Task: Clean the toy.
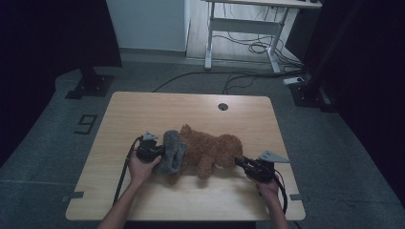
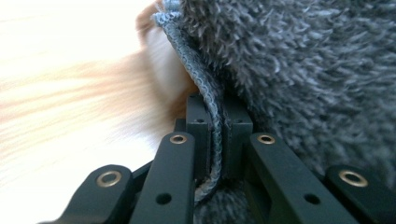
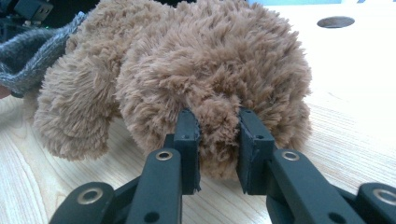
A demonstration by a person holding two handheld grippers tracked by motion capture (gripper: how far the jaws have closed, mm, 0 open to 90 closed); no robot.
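**A:** so what's going on with the brown teddy bear (image 1: 210, 149) here?

**B:** it's lying on its side on the wooden desk (image 1: 143, 109), right between the two tools. The grey knit garment (image 1: 172, 151) is sitting over its head end, just in front of the left tool (image 1: 160, 151).

**A:** and that left tool is gripping something?

**B:** yep, it's clamping the ribbed hem (image 2: 212, 126) of the grey piece. In the left gripper view the jaws are squeezed tight on that edge, with the fuzzy grey fabric (image 2: 303, 70) bunching up beyond and to the right of them.

**A:** what about the other one?

**B:** the right tool (image 1: 244, 163) is pinching a tuft of brown plush (image 3: 218, 135) at the bear's rear end. In the right gripper view the fur is bulging out between the jaws, and the bear's body (image 3: 210, 60) is rising just past them. One stubby leg (image 3: 74, 116) is hanging off to the left of that tool, touching the desk.

**A:** anything else around?

**B:** a round cable hole (image 3: 335, 21) is sitting in the desk well beyond the right tool, past the bear. The person's hands (image 1: 139, 169) are coming in from the near edge.
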